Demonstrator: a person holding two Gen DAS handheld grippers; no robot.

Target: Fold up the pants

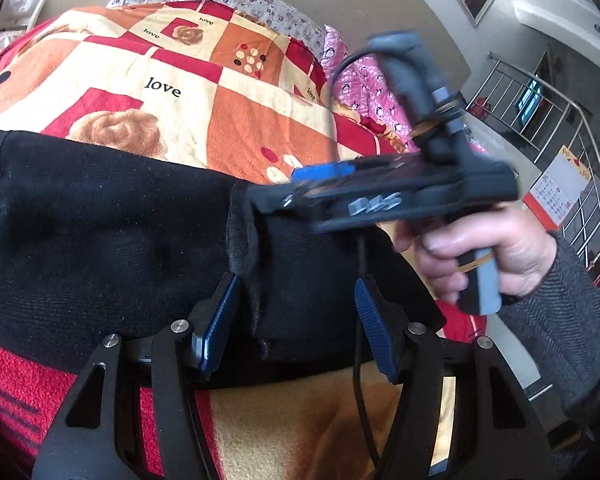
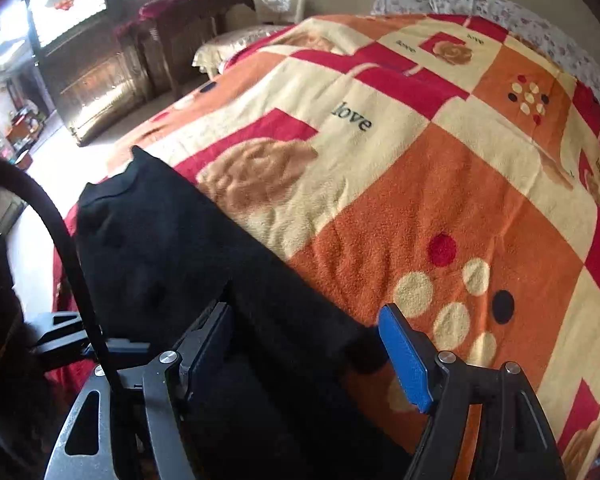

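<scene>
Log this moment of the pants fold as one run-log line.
stage: mid-fold | black pants on patterned blanket | left claw open astride pants edge | right claw open, over pants

Black pants (image 1: 112,236) on blanket-covered bed (image 2: 440,184)

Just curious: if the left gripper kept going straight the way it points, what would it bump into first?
Most likely the black pants. The left gripper points down at them with jaws apart, cloth between its fingers; depth is hard to judge.
</scene>
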